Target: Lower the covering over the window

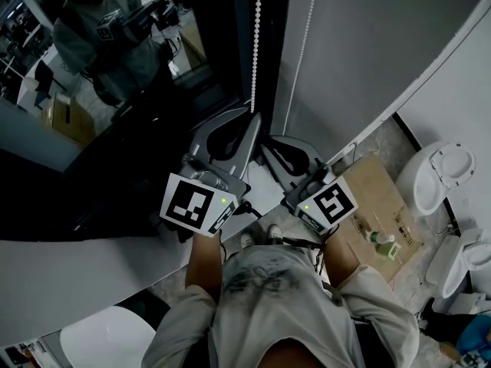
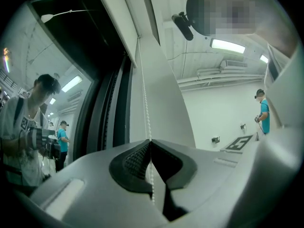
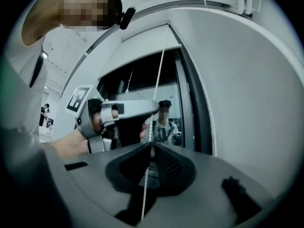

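Head view gives you a thin white beaded cord [image 1: 255, 44] hanging in two strands just right of the one tall dark glass window [image 1: 115, 129], against the grey wall [image 1: 368, 44]. The farther strand [image 1: 301, 44] lies further from the window than the first. You hold two grey grippers, both at the window's right edge. Your left gripper [image 2: 151, 142] is pressed together on a strand, beads running up from its tips. Your right gripper [image 3: 152, 145] likewise pinches a strand, with another hanging loose beside it, away from the window.
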Tool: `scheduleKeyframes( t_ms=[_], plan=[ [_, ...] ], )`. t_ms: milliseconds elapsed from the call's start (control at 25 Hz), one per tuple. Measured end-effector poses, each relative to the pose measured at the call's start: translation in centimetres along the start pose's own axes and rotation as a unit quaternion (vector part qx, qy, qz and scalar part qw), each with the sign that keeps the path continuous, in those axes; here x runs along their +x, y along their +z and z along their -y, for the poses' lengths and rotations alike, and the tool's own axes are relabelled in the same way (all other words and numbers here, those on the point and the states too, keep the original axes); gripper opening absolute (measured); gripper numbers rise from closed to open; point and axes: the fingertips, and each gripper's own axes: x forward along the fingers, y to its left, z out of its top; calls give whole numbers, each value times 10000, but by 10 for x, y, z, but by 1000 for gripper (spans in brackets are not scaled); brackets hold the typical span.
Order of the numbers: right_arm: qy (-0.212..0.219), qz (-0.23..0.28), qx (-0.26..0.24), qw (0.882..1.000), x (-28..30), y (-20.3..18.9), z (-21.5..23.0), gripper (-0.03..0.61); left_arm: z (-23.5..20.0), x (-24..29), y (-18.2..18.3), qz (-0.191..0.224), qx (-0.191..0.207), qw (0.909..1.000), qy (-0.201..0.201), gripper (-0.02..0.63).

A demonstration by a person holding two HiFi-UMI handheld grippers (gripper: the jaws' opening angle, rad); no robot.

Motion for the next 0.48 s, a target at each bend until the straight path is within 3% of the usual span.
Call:
scheduleKeyframes(
  t_ms=[280,480],
  plan=[
    [-96,398,-119,9991,-6,33,11,19,2,-5,-31,-233,-228,9995,-7,11],
    [-80,584,-203,9981,-3,50,11,20,4,-9,-33,-221,-257,9994,-31,11]
  ],
)
